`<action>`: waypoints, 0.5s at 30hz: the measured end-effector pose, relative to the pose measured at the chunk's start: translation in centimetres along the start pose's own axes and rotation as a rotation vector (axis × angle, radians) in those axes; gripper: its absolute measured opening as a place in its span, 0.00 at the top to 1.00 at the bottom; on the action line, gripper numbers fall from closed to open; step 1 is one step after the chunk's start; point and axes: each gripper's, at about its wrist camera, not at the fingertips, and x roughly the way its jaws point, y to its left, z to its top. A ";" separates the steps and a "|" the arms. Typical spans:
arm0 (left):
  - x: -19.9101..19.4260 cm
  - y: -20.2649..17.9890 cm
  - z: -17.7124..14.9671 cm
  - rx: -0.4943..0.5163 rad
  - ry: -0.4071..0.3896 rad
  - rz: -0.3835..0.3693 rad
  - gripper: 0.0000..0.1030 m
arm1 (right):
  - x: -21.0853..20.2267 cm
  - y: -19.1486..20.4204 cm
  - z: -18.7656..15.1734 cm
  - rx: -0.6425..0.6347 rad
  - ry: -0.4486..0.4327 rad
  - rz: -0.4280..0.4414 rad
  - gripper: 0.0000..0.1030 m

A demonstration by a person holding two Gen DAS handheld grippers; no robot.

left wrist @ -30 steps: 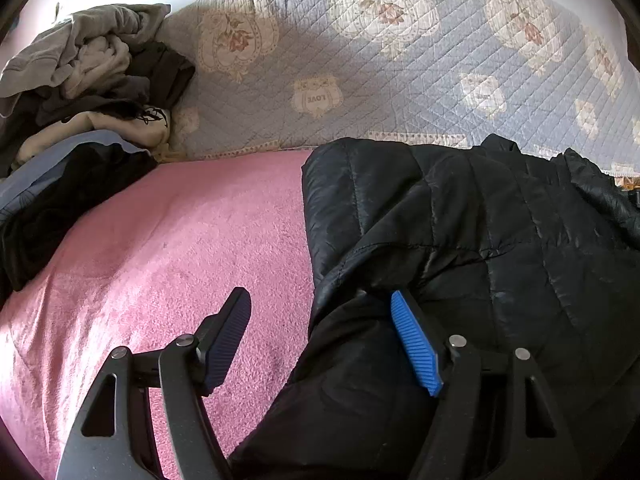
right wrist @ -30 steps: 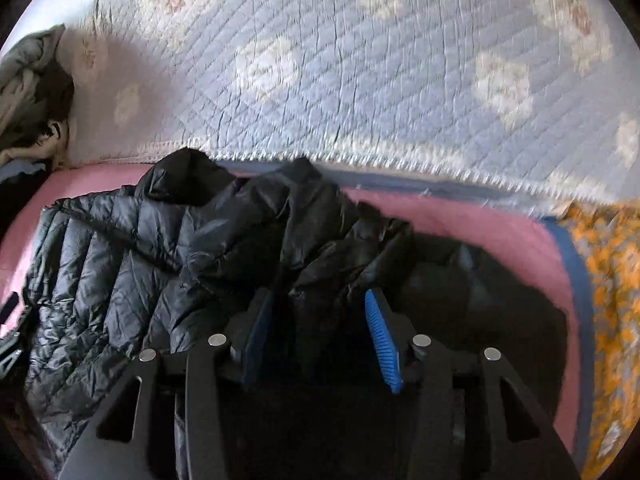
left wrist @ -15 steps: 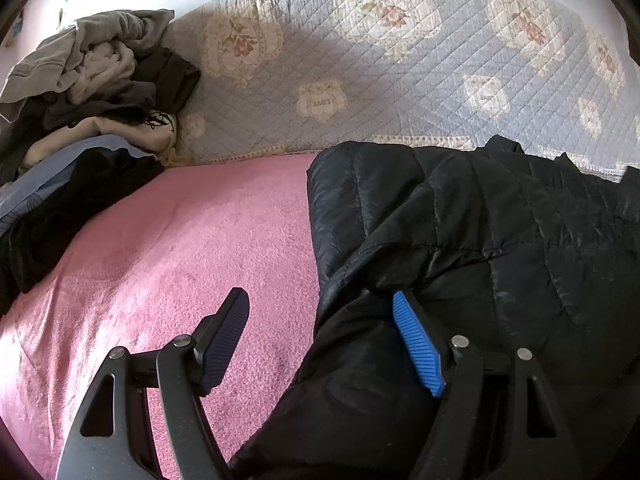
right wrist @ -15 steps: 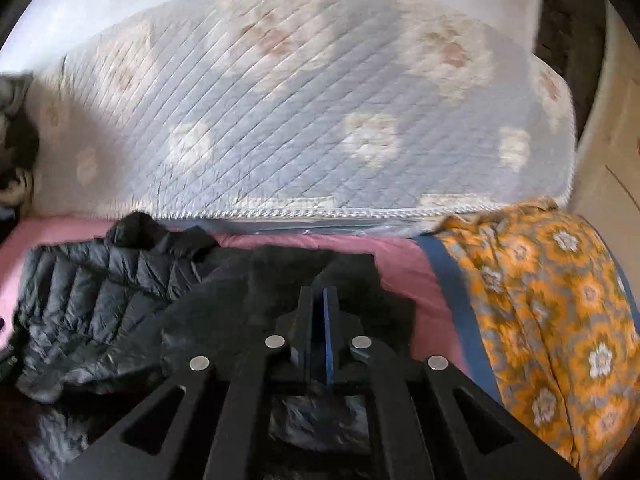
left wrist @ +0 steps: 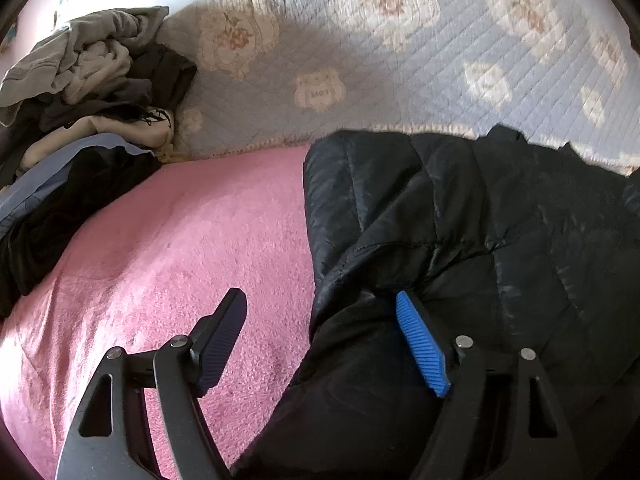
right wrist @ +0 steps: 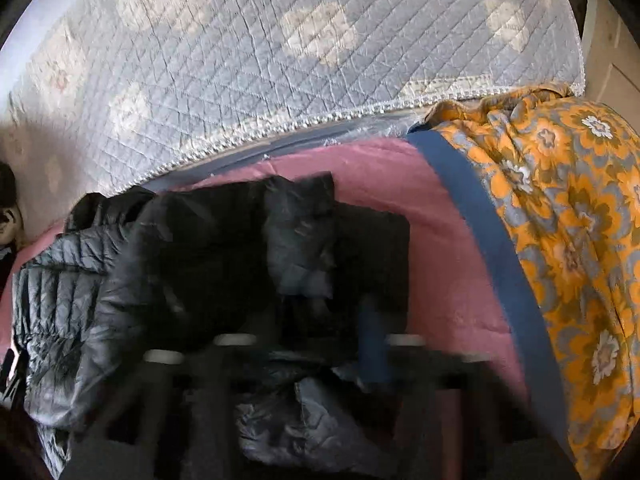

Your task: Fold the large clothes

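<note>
My left gripper [left wrist: 320, 332] stands spread wide over the hem of the black puffer jacket [left wrist: 460, 232], one blue pad [left wrist: 420, 344] touching fabric, the other above the pink blanket [left wrist: 168, 256], nothing pinched. My right gripper [right wrist: 332, 344] is a blur; its jaws have just been closing, pinched on a jacket fold. The jacket lies across the blanket, below the quilted cover [right wrist: 280, 52].

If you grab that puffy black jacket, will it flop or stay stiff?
Probably flop: the black jacket already lies crumpled in soft folds on the pink blanket. Its shiny quilted shell looks slippery, so it may slide. The puffy padding suggests it is light for its size.
</note>
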 end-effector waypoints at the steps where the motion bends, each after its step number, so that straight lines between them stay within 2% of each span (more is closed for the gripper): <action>1: 0.0 -0.1 0.0 0.007 -0.003 0.008 0.25 | -1.4 0.0 -0.5 -0.008 -0.041 -0.036 0.88; 3: -0.3 -0.4 -0.1 0.017 -0.018 0.030 0.25 | -3.0 0.2 -1.5 0.017 -0.065 -0.060 0.88; 7: -0.1 -0.3 -0.2 0.019 -0.013 0.024 0.24 | -2.3 -0.9 -3.2 0.063 0.042 -0.094 0.88; 10: 0.3 0.2 -0.1 0.000 -0.003 -0.020 0.24 | -0.3 -2.0 -3.7 0.105 0.088 -0.065 0.87; 12: 0.2 0.6 0.0 -0.023 -0.005 -0.080 0.24 | -1.1 -1.9 -3.3 0.105 0.043 -0.053 0.87; 13: -0.2 0.7 0.1 -0.028 -0.019 -0.095 0.24 | -2.5 -1.7 -3.3 0.092 -0.021 -0.052 0.85; 15: -2.1 0.3 0.1 -0.008 -0.093 -0.106 0.24 | -5.1 -1.2 -3.8 0.067 -0.114 -0.072 0.75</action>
